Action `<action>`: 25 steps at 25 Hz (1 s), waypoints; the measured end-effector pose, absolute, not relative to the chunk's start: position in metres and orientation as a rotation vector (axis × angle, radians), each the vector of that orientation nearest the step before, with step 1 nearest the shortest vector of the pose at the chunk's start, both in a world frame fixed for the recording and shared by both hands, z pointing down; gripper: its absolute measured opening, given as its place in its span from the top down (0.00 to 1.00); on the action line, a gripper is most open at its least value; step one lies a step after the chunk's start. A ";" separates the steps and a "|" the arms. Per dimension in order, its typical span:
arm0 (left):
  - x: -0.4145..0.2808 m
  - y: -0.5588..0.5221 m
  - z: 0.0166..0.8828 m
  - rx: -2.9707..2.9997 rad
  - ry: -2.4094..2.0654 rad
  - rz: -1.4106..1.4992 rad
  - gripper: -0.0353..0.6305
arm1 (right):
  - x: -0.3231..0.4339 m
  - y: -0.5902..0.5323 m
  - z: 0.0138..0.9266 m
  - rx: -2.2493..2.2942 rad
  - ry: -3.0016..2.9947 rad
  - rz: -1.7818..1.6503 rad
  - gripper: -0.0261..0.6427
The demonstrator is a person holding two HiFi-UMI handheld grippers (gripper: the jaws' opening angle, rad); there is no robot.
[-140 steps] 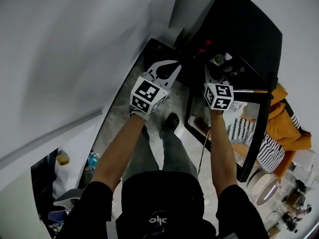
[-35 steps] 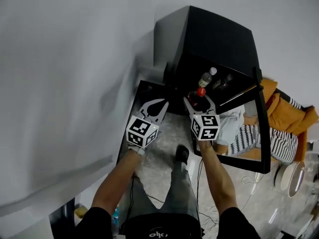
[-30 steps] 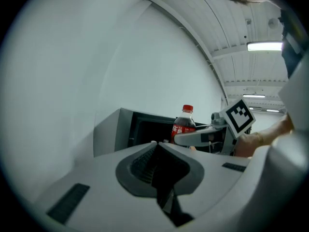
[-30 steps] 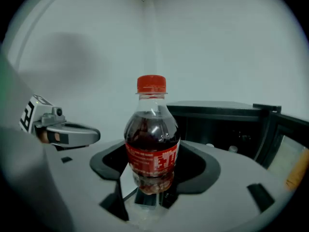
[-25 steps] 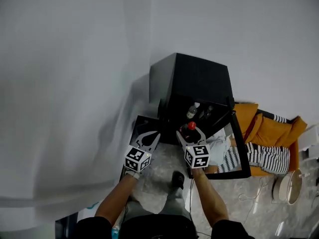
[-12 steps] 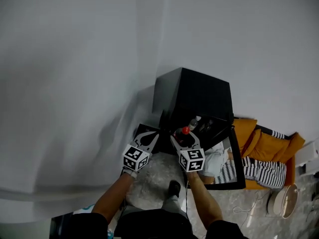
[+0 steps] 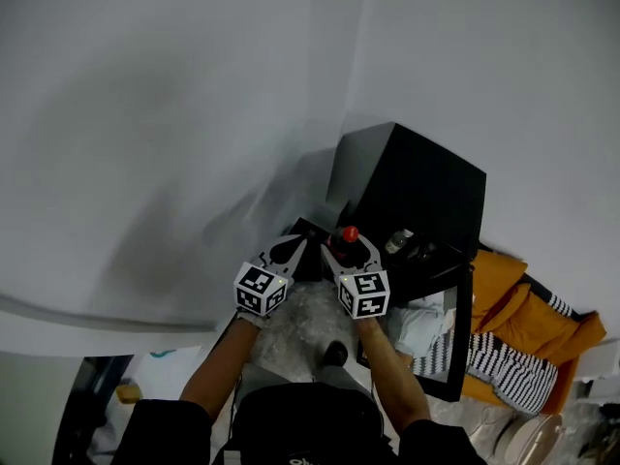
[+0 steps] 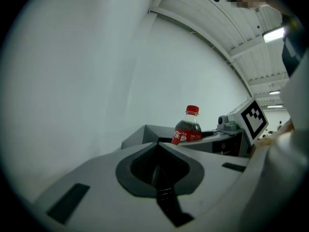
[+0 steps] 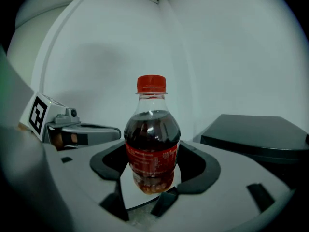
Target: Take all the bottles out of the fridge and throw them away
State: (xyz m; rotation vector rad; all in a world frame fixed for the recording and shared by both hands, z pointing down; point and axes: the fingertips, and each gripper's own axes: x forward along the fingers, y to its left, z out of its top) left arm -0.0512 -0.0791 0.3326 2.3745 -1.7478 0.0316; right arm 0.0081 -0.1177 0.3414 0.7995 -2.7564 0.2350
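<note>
We hold the cola bottle (image 9: 152,144) upright, clamped in the right gripper (image 7: 347,252); the left gripper (image 7: 288,250) has its jaws together, empty, near the fridge (image 7: 426,197).

In the head view, the cola bottle (image 7: 350,234) is largely concealed below its red cap by the right gripper (image 7: 351,252). In the left gripper view, its lower part is covered by the left gripper (image 8: 157,146). The label's fine print is too blurred to be read. Inside the fridge (image 7: 417,192), one pale bottle (image 7: 398,241) is made out, but the remaining contents are too dark and small to be identified. What the orange and striped fabric (image 7: 542,327) belongs to cannot be told.
</note>
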 end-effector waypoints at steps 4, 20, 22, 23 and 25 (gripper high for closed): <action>-0.062 -0.072 0.345 2.282 -1.841 0.027 0.94 | -0.007 -0.118 0.353 0.664 -2.769 0.225 0.50; -0.144 -0.052 0.400 2.350 -1.690 0.065 0.94 | -0.094 -0.116 0.419 0.727 -2.749 0.312 0.50; -0.150 -0.054 0.416 2.341 -1.670 0.058 0.94 | -0.102 -0.122 0.433 0.737 -2.745 0.317 0.50; -0.152 -0.055 0.424 2.333 -1.664 0.057 0.94 | -0.104 -0.125 0.440 0.734 -2.744 0.319 0.50; -0.154 -0.058 0.443 2.319 -1.661 0.060 0.94 | -0.109 -0.133 0.458 0.716 -2.748 0.329 0.50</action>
